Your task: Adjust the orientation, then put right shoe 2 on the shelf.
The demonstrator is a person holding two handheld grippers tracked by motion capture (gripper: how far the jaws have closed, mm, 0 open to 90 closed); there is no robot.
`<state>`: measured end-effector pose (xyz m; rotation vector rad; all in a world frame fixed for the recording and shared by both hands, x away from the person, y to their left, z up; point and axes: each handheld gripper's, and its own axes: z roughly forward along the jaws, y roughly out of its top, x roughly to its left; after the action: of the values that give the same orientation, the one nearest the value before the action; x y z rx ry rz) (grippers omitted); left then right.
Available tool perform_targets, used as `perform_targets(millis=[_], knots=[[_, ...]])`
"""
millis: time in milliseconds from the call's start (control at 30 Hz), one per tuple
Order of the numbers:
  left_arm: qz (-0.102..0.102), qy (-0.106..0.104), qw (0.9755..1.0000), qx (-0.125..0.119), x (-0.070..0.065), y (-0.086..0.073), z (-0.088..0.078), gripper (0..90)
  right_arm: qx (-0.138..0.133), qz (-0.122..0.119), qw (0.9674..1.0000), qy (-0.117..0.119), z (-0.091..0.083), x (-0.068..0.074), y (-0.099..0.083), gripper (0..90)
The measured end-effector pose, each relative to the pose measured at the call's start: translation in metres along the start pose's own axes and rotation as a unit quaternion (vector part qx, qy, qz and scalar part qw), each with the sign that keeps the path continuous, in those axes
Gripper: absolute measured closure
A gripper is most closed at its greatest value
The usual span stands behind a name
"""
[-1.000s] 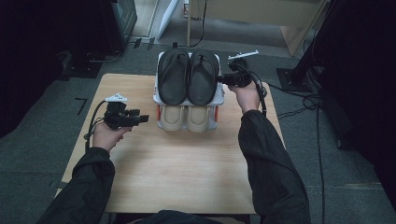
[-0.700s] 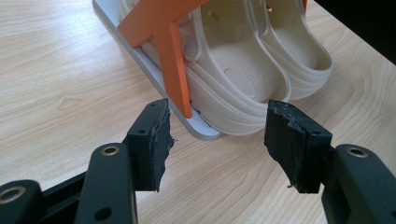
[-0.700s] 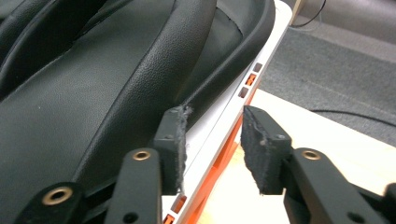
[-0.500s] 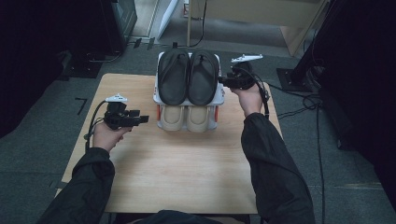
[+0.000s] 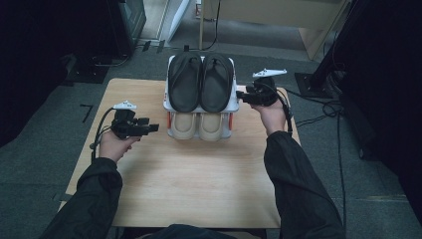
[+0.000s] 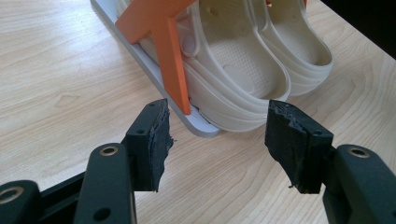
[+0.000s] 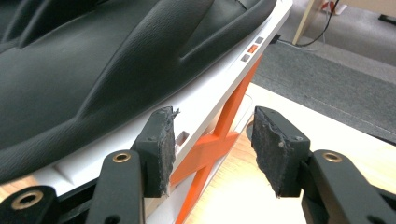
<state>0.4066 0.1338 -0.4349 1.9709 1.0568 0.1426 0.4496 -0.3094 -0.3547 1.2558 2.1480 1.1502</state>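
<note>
The shoe rack (image 5: pixel 201 107) stands at the far edge of the tabletop (image 5: pixel 189 179), black sandals (image 5: pixel 200 82) on top, beige clogs (image 5: pixel 198 124) below. The right tool (image 5: pixel 245 94), at the rack's right side, has just been opening; nothing is between its jaws, probably after letting go. The left tool (image 5: pixel 153 128) waits open near the left side.
</note>
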Motion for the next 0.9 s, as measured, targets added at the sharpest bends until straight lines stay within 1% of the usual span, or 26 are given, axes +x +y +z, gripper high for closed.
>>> perform_targets(millis=[100, 200, 300, 367, 433, 600, 667, 700, 900], knots=[[-0.001, 0.001, 1.0000, 0.001, 0.000, 0.000, 0.000, 40.4, 0.001, -0.003, 1.0000, 0.003, -0.002, 0.002, -0.005, 49.7], [0.001, 0.001, 1.0000, 0.001, 0.001, -0.001, 0.000, 40.4, -0.014, 0.000, 0.9999, 0.009, -0.005, 0.004, -0.011, 49.6], [-0.001, 0.001, 1.0000, 0.001, 0.001, -0.001, 0.000, 40.4, -0.014, 0.000, 0.9998, 0.010, -0.007, 0.005, -0.016, 48.6], [0.000, 0.001, 1.0000, 0.001, 0.001, -0.001, 0.001, 40.4, -0.027, 0.005, 0.9996, 0.012, -0.010, 0.006, -0.020, 48.7], [0.001, 0.002, 1.0000, 0.003, 0.000, -0.001, 0.001, 40.4, -0.031, 0.007, 0.9994, 0.016, -0.012, 0.006, -0.022, 48.7], [-0.001, 0.003, 1.0000, 0.003, 0.001, -0.002, 0.002, 40.3, -0.034, 0.003, 0.9993, 0.014, -0.017, 0.007, -0.027, 47.9], [0.000, 0.003, 1.0000, 0.004, 0.001, -0.002, 0.002, 40.3, -0.029, 0.002, 0.9995, 0.014, -0.019, 0.006, -0.029, 47.5], [0.001, 0.004, 1.0000, 0.006, 0.001, -0.002, 0.002, 40.3, -0.032, 0.000, 0.9994, 0.012, -0.020, 0.006, -0.032, 47.5], [0.003, 0.004, 1.0000, 0.006, 0.001, -0.003, 0.003, 40.0, -0.023, 0.008, 0.9996, 0.013, -0.021, 0.002, -0.049, 47.1]])
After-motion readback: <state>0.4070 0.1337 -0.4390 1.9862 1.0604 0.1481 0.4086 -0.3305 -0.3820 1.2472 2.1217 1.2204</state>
